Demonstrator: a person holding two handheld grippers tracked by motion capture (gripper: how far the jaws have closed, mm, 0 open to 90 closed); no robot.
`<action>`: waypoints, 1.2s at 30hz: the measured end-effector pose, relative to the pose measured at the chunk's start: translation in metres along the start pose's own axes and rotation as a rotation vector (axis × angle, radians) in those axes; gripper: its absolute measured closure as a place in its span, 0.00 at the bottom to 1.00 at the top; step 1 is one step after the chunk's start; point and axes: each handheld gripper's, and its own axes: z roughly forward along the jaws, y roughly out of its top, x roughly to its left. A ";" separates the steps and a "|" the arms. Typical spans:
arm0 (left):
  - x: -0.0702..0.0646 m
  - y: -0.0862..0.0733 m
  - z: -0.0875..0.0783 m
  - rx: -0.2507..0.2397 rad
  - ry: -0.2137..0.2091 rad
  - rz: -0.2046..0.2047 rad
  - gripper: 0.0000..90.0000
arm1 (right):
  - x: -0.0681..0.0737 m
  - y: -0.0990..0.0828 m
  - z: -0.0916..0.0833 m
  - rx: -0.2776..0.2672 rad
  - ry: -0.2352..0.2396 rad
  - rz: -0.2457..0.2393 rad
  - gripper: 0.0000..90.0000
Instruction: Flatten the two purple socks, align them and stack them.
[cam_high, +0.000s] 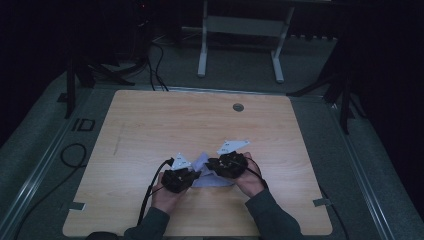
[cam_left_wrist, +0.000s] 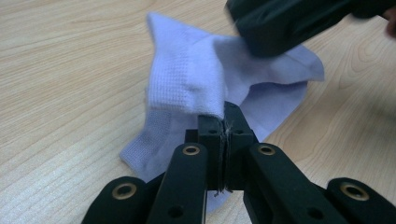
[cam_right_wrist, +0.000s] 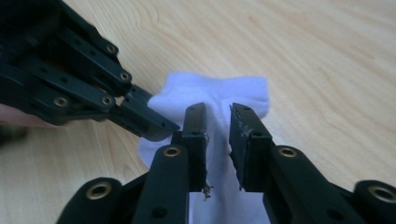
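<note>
High view: person's forearms at 6 o'clock; left hand-held gripper (cam_high: 192, 173) and right hand-held gripper (cam_high: 214, 165) meet over a pale sock (cam_high: 202, 162) on the desk (cam_high: 150, 125).

Left gripper view: jaws together, clamped on sock (cam_left_wrist: 187, 79) edge.

Right gripper view: jaws apart, sock (cam_right_wrist: 217, 93) between, unpinched; left hand-held gripper (cam_right_wrist: 159, 128) at 9 o'clock.

The high view was dim and murky; both gripper views were bright, evenly lit, with blurred near edges.

Left hand-held gripper (cam_left_wrist: 224, 135) clamped shut, right hand-held gripper (cam_right_wrist: 217, 140) parted.
</note>
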 end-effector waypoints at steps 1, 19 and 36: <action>0.000 0.000 -0.001 0.001 0.000 -0.002 0.98 | -0.001 0.000 -0.004 -0.010 -0.004 0.000 0.84; 0.004 -0.001 -0.002 0.008 0.007 -0.013 0.98 | -0.032 -0.059 -0.042 0.044 -0.215 0.134 0.96; 0.007 -0.001 -0.004 0.007 0.007 -0.026 0.98 | -0.026 -0.077 -0.017 0.119 -0.203 0.150 0.98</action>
